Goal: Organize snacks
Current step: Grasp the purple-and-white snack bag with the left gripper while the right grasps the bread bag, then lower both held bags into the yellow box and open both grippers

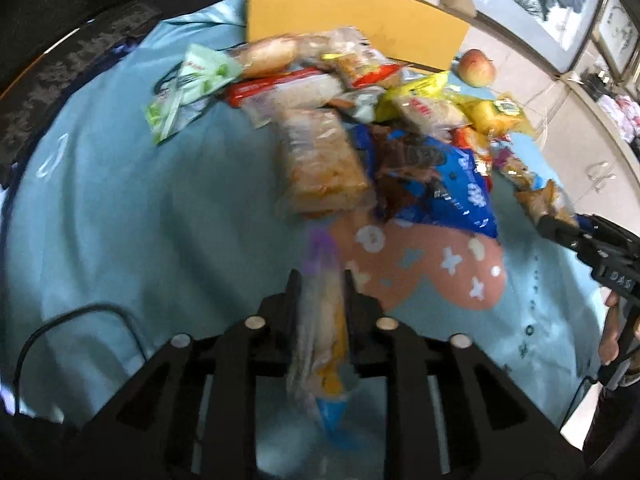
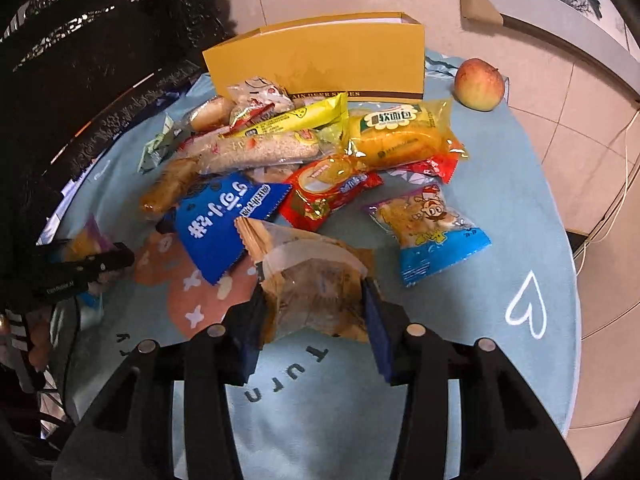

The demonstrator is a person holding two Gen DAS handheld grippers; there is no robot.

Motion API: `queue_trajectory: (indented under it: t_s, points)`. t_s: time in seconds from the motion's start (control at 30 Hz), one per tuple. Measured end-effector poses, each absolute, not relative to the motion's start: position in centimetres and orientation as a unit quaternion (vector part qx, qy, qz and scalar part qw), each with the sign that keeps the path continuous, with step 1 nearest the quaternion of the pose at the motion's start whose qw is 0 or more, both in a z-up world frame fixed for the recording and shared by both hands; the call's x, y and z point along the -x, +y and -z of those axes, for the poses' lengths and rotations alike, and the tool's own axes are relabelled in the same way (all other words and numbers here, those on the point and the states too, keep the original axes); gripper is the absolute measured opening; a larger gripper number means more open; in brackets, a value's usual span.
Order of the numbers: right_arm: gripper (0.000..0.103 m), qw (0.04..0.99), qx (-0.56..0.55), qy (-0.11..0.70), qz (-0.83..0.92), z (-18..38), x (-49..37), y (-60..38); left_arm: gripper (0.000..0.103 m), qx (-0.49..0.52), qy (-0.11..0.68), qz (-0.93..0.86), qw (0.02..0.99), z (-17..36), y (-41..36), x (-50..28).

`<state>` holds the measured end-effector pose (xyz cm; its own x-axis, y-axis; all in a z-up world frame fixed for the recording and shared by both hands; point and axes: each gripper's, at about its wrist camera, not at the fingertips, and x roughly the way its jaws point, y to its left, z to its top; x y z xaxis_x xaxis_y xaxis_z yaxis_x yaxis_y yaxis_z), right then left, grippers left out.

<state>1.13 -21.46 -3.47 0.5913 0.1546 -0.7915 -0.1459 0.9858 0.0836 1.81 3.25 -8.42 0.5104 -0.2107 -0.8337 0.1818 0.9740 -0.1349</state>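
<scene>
Now we note the left tool (image 1: 320, 280) clenched on a clear-wrapped snack pack (image 1: 322, 332); right tool (image 2: 314, 300) grips a brown pastry packet (image 2: 312, 280) beside the snack pile (image 2: 280, 152).

Beside the matt yellow cardboard box (image 2: 316, 66), the snack packets (image 2: 304, 152) are showing glossy, crinkled plastic film. The pale blue cloth (image 2: 500, 216) beneath the box is looking soft and matt. Nearer than the box, each tool's black plastic is looking dull, with small metal pins (image 2: 414, 329) shining.
</scene>
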Motion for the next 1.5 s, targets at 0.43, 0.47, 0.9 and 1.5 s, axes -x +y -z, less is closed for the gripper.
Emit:
queue_trajectory:
  t_s: [0.43,0.47,0.9,1.5]
  points:
    - [0.046,0.892,-0.015,0.441,-0.095,3.7,-0.5,-21.0,0.014,0.007,0.462,0.128,0.877,8.1,3.1,-0.6]
    - [0.046,0.893,-0.016,0.44,-0.096,3.6,-0.6,-21.1,0.014,0.007,0.463,0.127,0.877,8.1,3.2,-0.5]
    - [0.046,0.912,-0.032,0.388,-0.126,-1.4,-1.7,-20.7,0.014,0.013,0.419,0.149,0.896,0.7,1.5,-1.7]
    - [0.05,0.868,0.11,0.471,-0.112,1.8,-5.6,-20.9,0.014,-0.006,0.411,0.16,0.897,-2.2,-2.4,-7.0]
